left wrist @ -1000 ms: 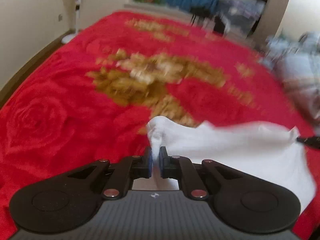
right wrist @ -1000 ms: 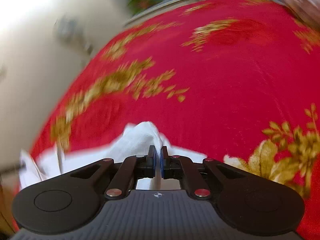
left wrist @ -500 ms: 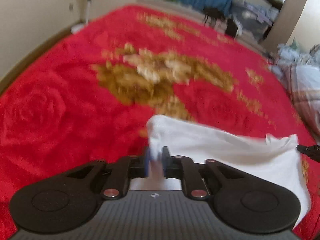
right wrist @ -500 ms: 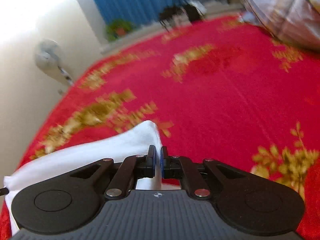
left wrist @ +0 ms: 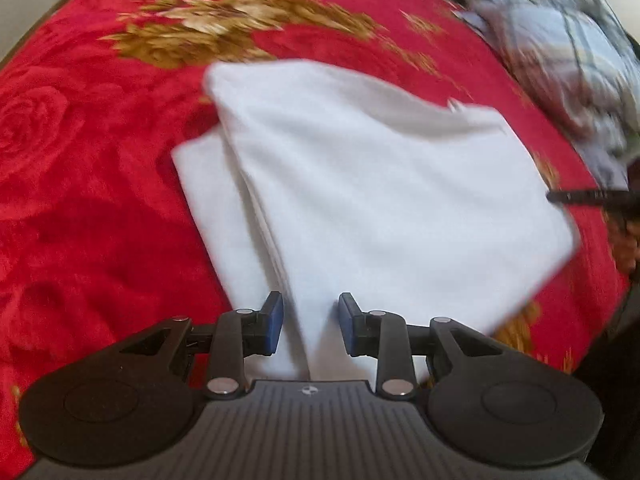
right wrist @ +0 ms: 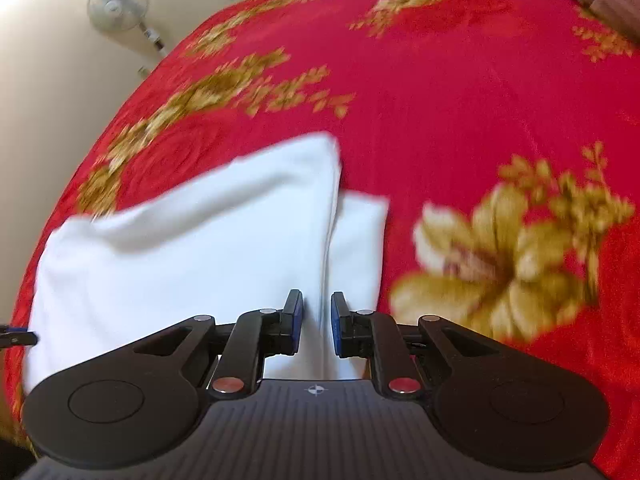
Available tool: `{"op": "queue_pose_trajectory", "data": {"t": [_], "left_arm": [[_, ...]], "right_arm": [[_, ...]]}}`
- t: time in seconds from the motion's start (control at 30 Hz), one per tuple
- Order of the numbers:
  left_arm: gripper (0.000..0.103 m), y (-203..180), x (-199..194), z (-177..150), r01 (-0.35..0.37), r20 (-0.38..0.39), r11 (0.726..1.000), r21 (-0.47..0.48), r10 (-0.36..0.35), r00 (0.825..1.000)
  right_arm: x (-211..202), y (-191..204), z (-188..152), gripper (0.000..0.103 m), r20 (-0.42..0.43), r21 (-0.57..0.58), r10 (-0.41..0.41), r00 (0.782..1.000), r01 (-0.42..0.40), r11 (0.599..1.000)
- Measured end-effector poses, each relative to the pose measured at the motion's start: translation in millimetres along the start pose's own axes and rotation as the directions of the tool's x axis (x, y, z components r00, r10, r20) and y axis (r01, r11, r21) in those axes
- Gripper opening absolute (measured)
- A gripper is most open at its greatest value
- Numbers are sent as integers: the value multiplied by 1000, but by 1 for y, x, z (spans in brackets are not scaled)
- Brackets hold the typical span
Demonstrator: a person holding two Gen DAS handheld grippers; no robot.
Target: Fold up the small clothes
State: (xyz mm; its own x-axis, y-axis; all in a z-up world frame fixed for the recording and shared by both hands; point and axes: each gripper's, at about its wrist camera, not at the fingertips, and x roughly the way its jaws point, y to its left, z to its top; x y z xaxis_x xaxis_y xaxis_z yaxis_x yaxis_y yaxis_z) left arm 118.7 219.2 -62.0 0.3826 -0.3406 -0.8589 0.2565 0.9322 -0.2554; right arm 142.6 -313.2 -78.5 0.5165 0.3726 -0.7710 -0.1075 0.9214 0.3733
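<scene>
A white garment (left wrist: 380, 184) lies folded on the red flowered blanket (left wrist: 80, 200), its top layer laid over a wider bottom layer. My left gripper (left wrist: 310, 326) hovers over the garment's near left edge. Its jaws are opening, and the cloth shows in the gap without the pads pressing it. In the right wrist view the same garment (right wrist: 192, 240) fills the lower left. My right gripper (right wrist: 316, 322) is at its near right edge, jaws opening, with a fold line running loose between the pads. The right gripper's tip (left wrist: 580, 198) shows at the garment's right side.
A heap of grey-blue plaid bedding (left wrist: 560, 52) lies at the blanket's far right. A standing fan (right wrist: 118, 0) is by the cream wall beyond the bed's left side. The blanket (right wrist: 460, 100) stretches away behind the garment.
Both grippers were shut on the garment's lifted corners. Now they have let go and their jaws have parted, and the top layer lies flat. Both views tilt further down.
</scene>
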Motion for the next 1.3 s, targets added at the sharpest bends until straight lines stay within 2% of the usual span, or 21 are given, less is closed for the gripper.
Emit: {"op": "queue_pose_trajectory", "data": {"t": [0.1, 0.17, 0.2, 0.23, 0.3, 0.37, 0.4, 0.47, 0.53, 0.6, 0.67, 0.7, 0.77, 0.87, 0.97, 1.0, 1.07, 1.1, 1.13, 1.2, 1.3], "left_arm": [[33, -2, -2, -17, 24, -19, 999, 42, -23, 1000], [17, -3, -3, -25, 15, -30, 997, 71, -13, 999], [4, -5, -3, -27, 16, -32, 997, 82, -14, 999], [3, -4, -9, -29, 26, -15, 996, 86, -25, 1000], [3, 2, -32, -29, 76, 63, 995, 60, -79, 995], [3, 13, -54, -30, 134, 140, 991, 3, -133, 981], [3, 16, -55, -31, 129, 137, 992, -7, -127, 982], [3, 17, -40, -37, 72, 47, 997, 0, -72, 996], [4, 7, -18, -42, 26, -71, 998, 59, -21, 997], [7, -4, -9, -45, -1, -110, 991, 133, 16, 994], [8, -8, -18, -38, 2, -55, 990, 140, 6, 998], [13, -7, -26, -35, 10, -9, 991, 130, -9, 1000], [15, -2, -40, -26, 40, 87, 996, 82, -47, 995], [15, -1, -43, -16, 109, 143, 993, 47, -115, 983], [20, -8, -23, -9, 105, 89, 992, 70, -112, 990], [22, -9, -11, -9, 75, 43, 994, 75, -78, 996], [22, -8, 12, -9, -4, -67, 997, 81, 10, 998], [25, -5, 14, -7, -4, -77, 998, 69, 9, 997], [25, -2, 9, -3, 6, -55, 999, 52, -3, 999], [25, 1, -7, 6, 7, 56, 1000, 25, -8, 998], [25, 8, -16, 22, 40, 160, 998, -49, -32, 987]], "right_arm": [[-13, 4, -21, 17, -30, -52, 14, 999, -16, 999], [-22, 6, -33, 17, -38, -84, 27, 999, -30, 996], [-28, 6, -37, 17, -37, -93, 31, 999, -35, 995], [-33, 5, -40, 16, -37, -97, 39, 999, -42, 994], [-46, 2, -40, 4, -4, -82, 50, 999, -50, 995], [-64, -5, -37, 3, 61, -21, 110, 992, -109, 994], [-73, -9, -36, 3, 90, 4, 135, 987, -136, 991], [-73, -12, -38, 3, 91, 22, 124, 988, -127, 992], [-55, -11, -42, 3, -6, 7, 41, 999, -41, 999], [-35, -8, -48, 3, -103, -27, -38, 994, 35, 999], [-32, 3, -48, 5, -112, -94, -86, 990, 75, 993], [-35, 7, -46, 5, -94, -111, -96, 991, 86, 990], [-45, 11, -41, 7, -34, -117, -103, 994, 99, 988], [-60, 11, -32, 11, 62, -84, -71, 996, 77, 994], [-48, 6, -23, 13, 50, -61, -3, 999, 6, 998], [-36, 6, -24, 13, 11, -78, -15, 1000, 16, 997], [-18, 9, -27, 13, -60, -141, -108, 992, 99, 985], [-15, 9, -26, 15, -68, -147, -120, 990, 109, 983], [-17, 9, -22, 16, -60, -134, -116, 991, 107, 985], [-27, 10, -12, 16, 11, -106, -105, 994, 105, 989], [-37, 12, -1, 18, 120, -67, -73, 990, 82, 994]]}}
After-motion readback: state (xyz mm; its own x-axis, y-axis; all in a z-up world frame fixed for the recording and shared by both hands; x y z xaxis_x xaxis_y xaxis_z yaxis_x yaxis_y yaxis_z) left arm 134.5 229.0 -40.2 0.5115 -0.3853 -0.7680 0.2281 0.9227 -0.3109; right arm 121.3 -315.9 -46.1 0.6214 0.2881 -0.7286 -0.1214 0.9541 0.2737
